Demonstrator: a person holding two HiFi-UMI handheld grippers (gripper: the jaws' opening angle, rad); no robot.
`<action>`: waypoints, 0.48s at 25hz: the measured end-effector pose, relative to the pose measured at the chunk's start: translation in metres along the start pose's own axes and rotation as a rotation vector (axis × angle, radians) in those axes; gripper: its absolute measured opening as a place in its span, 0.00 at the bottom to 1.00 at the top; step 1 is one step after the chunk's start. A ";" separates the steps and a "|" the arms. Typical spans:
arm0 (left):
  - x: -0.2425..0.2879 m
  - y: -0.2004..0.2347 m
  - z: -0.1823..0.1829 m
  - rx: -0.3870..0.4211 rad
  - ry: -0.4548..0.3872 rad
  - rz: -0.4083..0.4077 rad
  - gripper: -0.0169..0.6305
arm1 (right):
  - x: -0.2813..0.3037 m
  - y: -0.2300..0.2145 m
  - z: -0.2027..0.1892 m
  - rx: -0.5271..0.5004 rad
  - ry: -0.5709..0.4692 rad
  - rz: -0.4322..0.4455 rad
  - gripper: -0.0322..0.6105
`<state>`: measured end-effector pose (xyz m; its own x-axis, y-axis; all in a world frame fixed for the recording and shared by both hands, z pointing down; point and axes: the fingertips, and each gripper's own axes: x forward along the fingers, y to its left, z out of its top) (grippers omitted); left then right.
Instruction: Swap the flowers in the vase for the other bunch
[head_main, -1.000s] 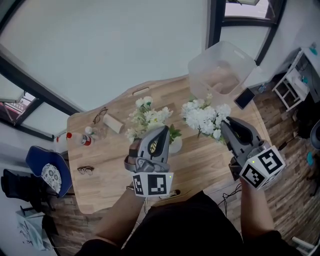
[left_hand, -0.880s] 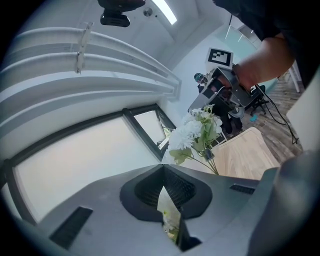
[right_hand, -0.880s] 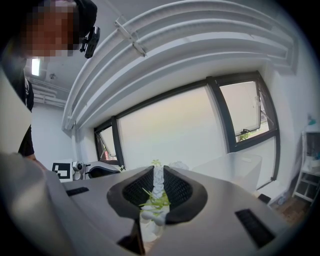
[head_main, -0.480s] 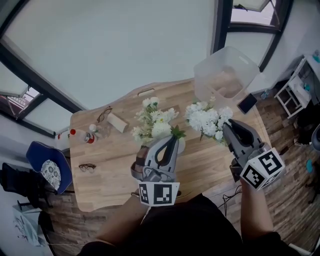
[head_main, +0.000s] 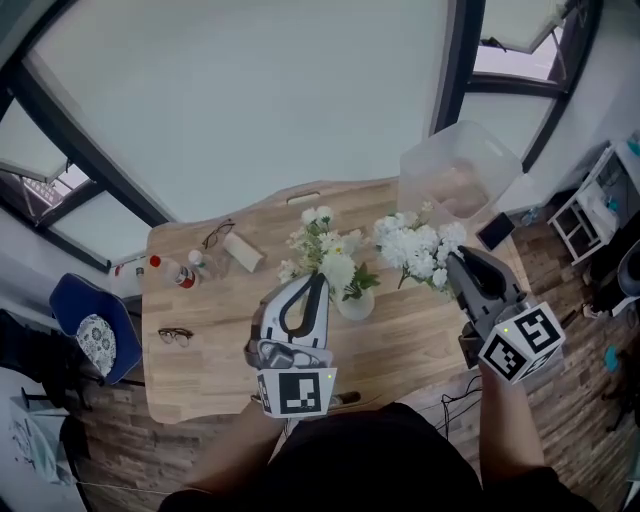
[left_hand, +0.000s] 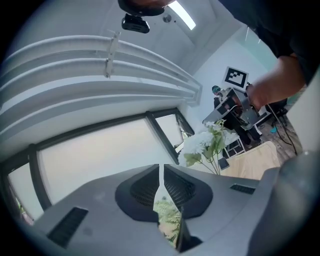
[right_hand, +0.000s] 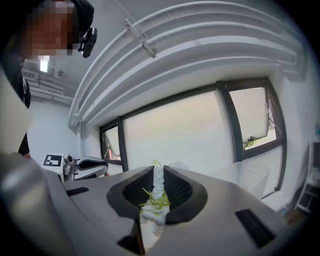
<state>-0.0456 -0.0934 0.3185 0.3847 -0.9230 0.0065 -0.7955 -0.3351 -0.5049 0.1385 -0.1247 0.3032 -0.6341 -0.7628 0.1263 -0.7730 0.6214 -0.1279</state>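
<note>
Right gripper (head_main: 455, 262): jaws clenched on the stems of the white bunch (head_main: 420, 245), blossoms pointing away from the person. It was held up off the table (head_main: 220, 360), just right of the vase (head_main: 355, 304). I judged it was parked there to go in the moment the vase was free.

Left gripper (head_main: 316, 282): jaws pressed nearly together, with only a slit between them. The tips sat against the left side of the old bunch (head_main: 325, 245), which stood in the vase with its cream heads leaning up and left. Greenery showed low in the slit (I could not tell whether a sprig was nipped or just seen past the jaws). I judged the pull-out not yet done.

Vase: near the table's middle, between the two grippers.

Around: a clear plastic tub (head_main: 460, 165) at the far right corner and a dark phone (head_main: 495, 230) beside it, both beyond the white bunch. Off left, well apart: spectacles (head_main: 175, 337), a red-capped bottle (head_main: 178, 275), a small pale block (head_main: 243, 252).

In the way: the old bunch itself filled the vase mouth. The two bunches were near enough to tangle leaves during the exchange.
</note>
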 end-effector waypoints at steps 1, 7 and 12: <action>-0.003 0.009 -0.005 -0.011 0.011 0.019 0.04 | 0.001 0.000 0.001 -0.006 0.001 0.000 0.17; -0.031 0.052 -0.061 -0.196 0.147 0.142 0.04 | 0.003 0.000 0.003 -0.054 -0.003 -0.023 0.17; -0.054 0.069 -0.090 -0.258 0.211 0.193 0.04 | 0.006 -0.002 0.003 -0.073 -0.013 -0.046 0.16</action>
<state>-0.1633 -0.0841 0.3611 0.1328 -0.9834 0.1237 -0.9459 -0.1630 -0.2807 0.1363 -0.1313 0.3018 -0.5980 -0.7929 0.1170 -0.8009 0.5966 -0.0501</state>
